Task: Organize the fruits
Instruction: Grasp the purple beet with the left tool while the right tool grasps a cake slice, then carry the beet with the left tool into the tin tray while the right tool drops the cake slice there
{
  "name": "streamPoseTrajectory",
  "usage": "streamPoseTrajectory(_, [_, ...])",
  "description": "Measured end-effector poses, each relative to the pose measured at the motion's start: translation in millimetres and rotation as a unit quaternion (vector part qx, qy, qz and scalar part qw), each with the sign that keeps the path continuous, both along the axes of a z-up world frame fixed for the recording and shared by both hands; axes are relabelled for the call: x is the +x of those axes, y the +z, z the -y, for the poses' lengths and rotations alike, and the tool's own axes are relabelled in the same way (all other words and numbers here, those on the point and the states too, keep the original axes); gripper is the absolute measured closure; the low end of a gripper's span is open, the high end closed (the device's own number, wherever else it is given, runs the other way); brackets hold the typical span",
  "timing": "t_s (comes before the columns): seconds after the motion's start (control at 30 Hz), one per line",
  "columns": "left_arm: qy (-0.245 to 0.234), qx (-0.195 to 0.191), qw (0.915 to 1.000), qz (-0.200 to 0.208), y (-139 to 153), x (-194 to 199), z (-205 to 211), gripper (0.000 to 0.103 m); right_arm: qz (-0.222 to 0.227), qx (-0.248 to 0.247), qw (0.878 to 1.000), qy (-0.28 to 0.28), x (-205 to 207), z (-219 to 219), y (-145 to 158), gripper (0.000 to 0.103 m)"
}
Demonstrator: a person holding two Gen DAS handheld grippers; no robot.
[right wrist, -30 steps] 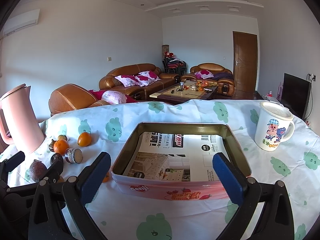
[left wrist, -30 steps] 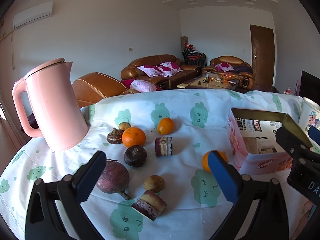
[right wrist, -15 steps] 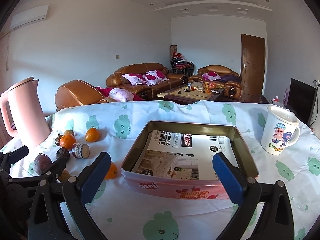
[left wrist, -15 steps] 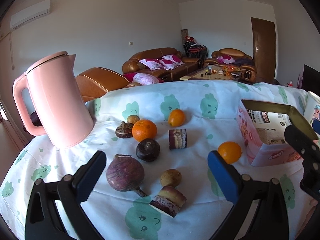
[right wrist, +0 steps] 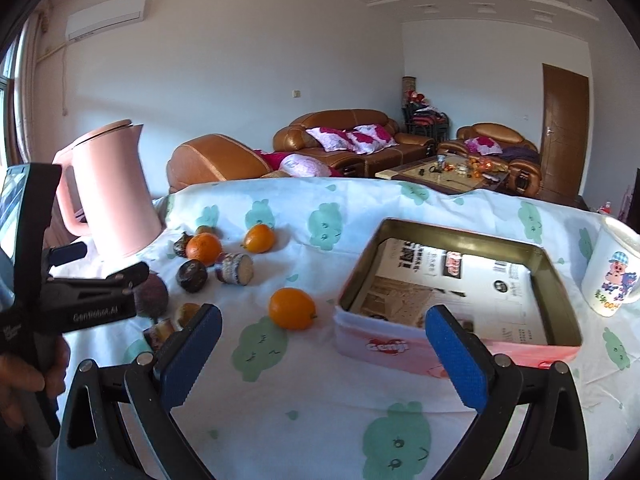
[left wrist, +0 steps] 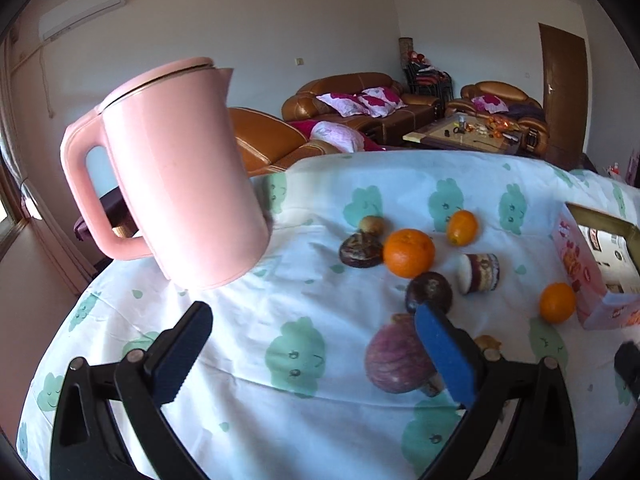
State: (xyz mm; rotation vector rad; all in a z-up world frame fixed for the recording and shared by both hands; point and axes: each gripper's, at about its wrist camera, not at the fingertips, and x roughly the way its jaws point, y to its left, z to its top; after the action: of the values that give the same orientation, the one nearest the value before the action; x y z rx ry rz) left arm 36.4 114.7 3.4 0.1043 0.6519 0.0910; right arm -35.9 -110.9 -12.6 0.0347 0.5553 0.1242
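Three oranges lie on the cloth: a big one, a small one behind it, and one beside the pink tin box, which is lined with newspaper. A purple round root, a dark round fruit, a cut purple-rimmed piece and small brown fruits lie among them. My left gripper is open, low over the cloth left of the purple root. My right gripper is open and empty, in front of the tin and the near orange.
A pink kettle stands at the table's left back corner. A white cartoon mug stands right of the tin. The table has a white cloth with green prints. Sofas and a coffee table are behind.
My left gripper has swung left and come closer to the kettle; the fruits now sit to its right. My right gripper has shifted left, so the tin sits further right in its view.
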Motion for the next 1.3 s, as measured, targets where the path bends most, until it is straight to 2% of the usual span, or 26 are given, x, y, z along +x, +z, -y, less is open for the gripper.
streamPoseTrajectory(0.07, [0.012,-0.019,0.9997,0.001,3.4,1.6,-16.8,0.000,-0.017,0.004,0.999,0.032,2.3,-14.7,-3.6,0.002])
streamPoseTrajectory(0.13, [0.021,-0.026,0.9994,0.003,5.2,2.3,-28.1,0.000,-0.031,0.013,0.997,0.067,4.9,-30.9,-6.7,0.007])
streamPoseTrajectory(0.17, [0.024,-0.025,0.9994,0.003,6.0,3.5,-31.5,0.000,-0.039,0.018,0.995,0.085,6.7,-38.8,-8.5,0.014])
streamPoseTrajectory(0.27, [0.029,-0.014,0.9995,0.005,4.6,6.1,-36.5,0.000,-0.081,0.022,0.989,0.118,18.5,-62.4,-19.0,0.019])
streamPoseTrajectory(0.33, [0.028,-0.014,0.9995,0.000,2.6,8.6,-38.1,0.001,-0.099,0.012,0.986,0.133,27.5,-76.2,-27.1,0.027])
streamPoseTrajectory(0.4, [0.015,-0.028,0.9994,-0.013,-0.1,11.0,-39.1,0.005,-0.116,0.003,0.983,0.141,36.8,-86.2,-33.1,0.042])
streamPoseTrajectory(0.57, [-0.048,-0.092,0.9934,-0.049,-2.0,10.3,-31.1,0.006,-0.164,0.001,0.975,0.148,51.6,-96.0,-45.5,0.049])
streamPoseTrajectory(0.67, [-0.078,-0.103,0.9897,-0.060,-5.9,9.5,-16.9,0.006,-0.162,-0.002,0.975,0.152,49.3,-94.7,-44.5,0.060])
streamPoseTrajectory(0.83, [-0.098,-0.059,0.9916,-0.061,-15.5,8.3,12.0,0.006,-0.162,-0.005,0.975,0.155,40.7,-88.1,-43.6,0.061])
streamPoseTrajectory(0.93, [-0.102,-0.056,0.9904,-0.074,-22.7,14.3,19.5,0.008,-0.151,0.012,0.978,0.144,31.0,-70.6,-39.1,0.061])
streamPoseTrajectory(1.0, [-0.102,-0.056,0.9895,-0.085,-28.1,19.6,22.6,0.022,-0.133,0.021,0.982,0.130,24.6,-54.6,-32.8,0.061])
streamPoseTrajectory(1.03, [-0.105,-0.059,0.9887,-0.089,-31.5,22.2,23.9,0.024,-0.120,0.021,0.985,0.123,21.8,-47.4,-28.5,0.061])
streamPoseTrajectory(1.1, [-0.120,-0.076,0.9856,-0.091,-35.9,24.2,27.1,0.037,-0.097,0.024,0.989,0.110,19.2,-35.3,-19.5,0.061])
streamPoseTrajectory(1.17, [-0.133,-0.070,0.9846,-0.090,-39.5,22.1,35.6,0.047,-0.081,0.035,0.991,0.097,18.8,-24.5,-12.7,0.061])
streamPoseTrajectory(1.23, [-0.136,-0.042,0.9858,-0.089,-41.1,19.5,45.6,0.050,-0.067,0.039,0.993,0.084,18.7,-16.1,-8.0,0.061])
streamPoseTrajectory(1.3, [-0.135,-0.033,0.9864,-0.089,-40.4,20.1,46.8,0.050,-0.061,0.039,0.995,0.072,20.3,-10.8,-5.9,0.061])
